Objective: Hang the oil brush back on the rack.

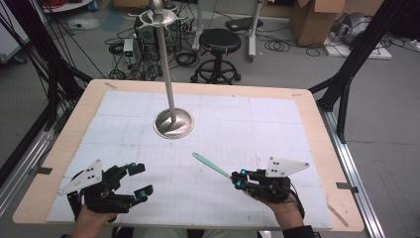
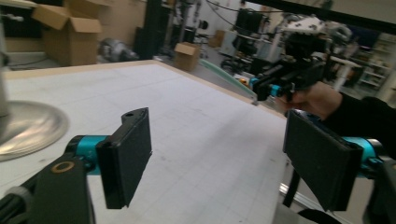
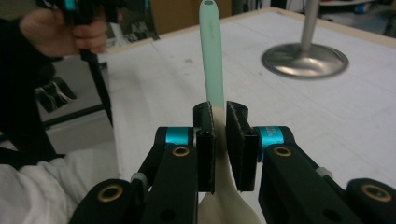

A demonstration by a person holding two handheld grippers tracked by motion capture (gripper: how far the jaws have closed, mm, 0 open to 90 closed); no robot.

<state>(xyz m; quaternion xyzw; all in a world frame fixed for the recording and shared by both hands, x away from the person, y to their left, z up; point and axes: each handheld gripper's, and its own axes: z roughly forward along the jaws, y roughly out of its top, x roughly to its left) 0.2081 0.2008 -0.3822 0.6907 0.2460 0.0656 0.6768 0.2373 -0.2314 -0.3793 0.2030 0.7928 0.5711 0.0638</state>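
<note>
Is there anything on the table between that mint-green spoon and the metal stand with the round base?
Nothing visible. The right tongs are shut on the spoon, whose handle points toward the stand. Only bare white mat lies between them. The left tongs, open, are off to the side.

- The spoon (image 3: 211, 51) has its cream bowl end cut off by the bottom edge in the right gripper view, and its neck is hidden between the pads of the right gripper (image 3: 220, 140).
- In the high view the spoon's bowl is tucked behind that gripper, can't see it at all.
- The stand (image 2: 25, 128) is chopped by the left edge in the left gripper view, only part of the base shows.
- The stand's top runs off the top edge in the high view.
- The far gripper past the stand's side of the table is blurry in the left gripper view.
</note>
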